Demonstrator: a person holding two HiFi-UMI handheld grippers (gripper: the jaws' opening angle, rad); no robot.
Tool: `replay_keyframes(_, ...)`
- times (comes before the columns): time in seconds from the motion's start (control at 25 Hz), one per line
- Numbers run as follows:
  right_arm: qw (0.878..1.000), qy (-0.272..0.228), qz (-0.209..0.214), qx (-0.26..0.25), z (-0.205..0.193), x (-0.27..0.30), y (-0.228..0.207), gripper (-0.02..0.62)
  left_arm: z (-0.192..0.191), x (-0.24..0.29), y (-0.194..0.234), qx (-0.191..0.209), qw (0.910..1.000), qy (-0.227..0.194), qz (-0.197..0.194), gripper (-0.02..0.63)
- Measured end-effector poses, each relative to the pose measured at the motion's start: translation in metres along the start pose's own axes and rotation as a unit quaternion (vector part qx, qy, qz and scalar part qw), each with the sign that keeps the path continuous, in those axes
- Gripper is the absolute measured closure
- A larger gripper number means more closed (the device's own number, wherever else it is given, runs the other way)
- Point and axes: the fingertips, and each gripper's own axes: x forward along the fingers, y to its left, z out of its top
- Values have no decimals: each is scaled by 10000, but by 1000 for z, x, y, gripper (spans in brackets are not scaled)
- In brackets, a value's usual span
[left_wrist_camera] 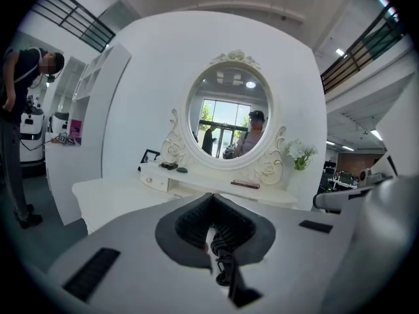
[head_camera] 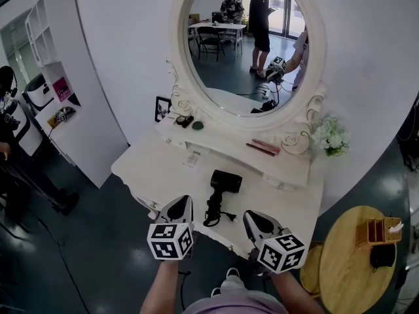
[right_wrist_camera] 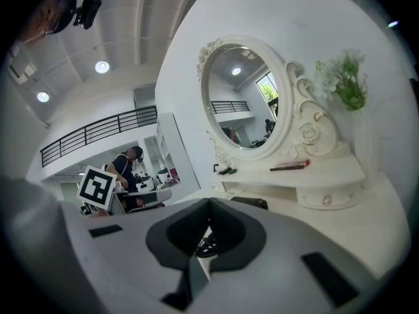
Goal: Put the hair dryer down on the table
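Observation:
The black hair dryer (head_camera: pixel 224 180) lies on the white dressing table (head_camera: pixel 163 172), its coiled cord (head_camera: pixel 213 211) trailing toward the front edge. My left gripper (head_camera: pixel 184 201) hovers at the front edge just left of the cord, its jaws shut with nothing between them. My right gripper (head_camera: pixel 251 216) is also at the front edge, to the right of the cord, and its jaws meet too. In the left gripper view the cord (left_wrist_camera: pixel 222 260) shows behind the shut left gripper (left_wrist_camera: pixel 211 198). The right gripper view shows the dryer (right_wrist_camera: pixel 252 203) beyond the right gripper (right_wrist_camera: pixel 209 203).
An oval mirror (head_camera: pixel 245 44) stands at the table's back above a raised shelf with pink items (head_camera: pixel 265 146), small dark objects (head_camera: pixel 184 120) and white flowers (head_camera: pixel 332 136). A round wooden side table (head_camera: pixel 353 260) is at right. A white shelf unit (head_camera: pixel 65 97) and a person (head_camera: pixel 13 149) are at left.

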Motion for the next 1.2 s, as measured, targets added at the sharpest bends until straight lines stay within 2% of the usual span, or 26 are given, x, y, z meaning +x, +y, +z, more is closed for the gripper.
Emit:
replay_keyframes(0.44,10000,1,13,-64,-3,-5,8,593,-6,-25,2,108,9998,-142,-2,606)
replay_keyframes(1.2,9994,35,127,-309,-5,-6,18,594,-9,-37,0,-48,9997,-245,16,606)
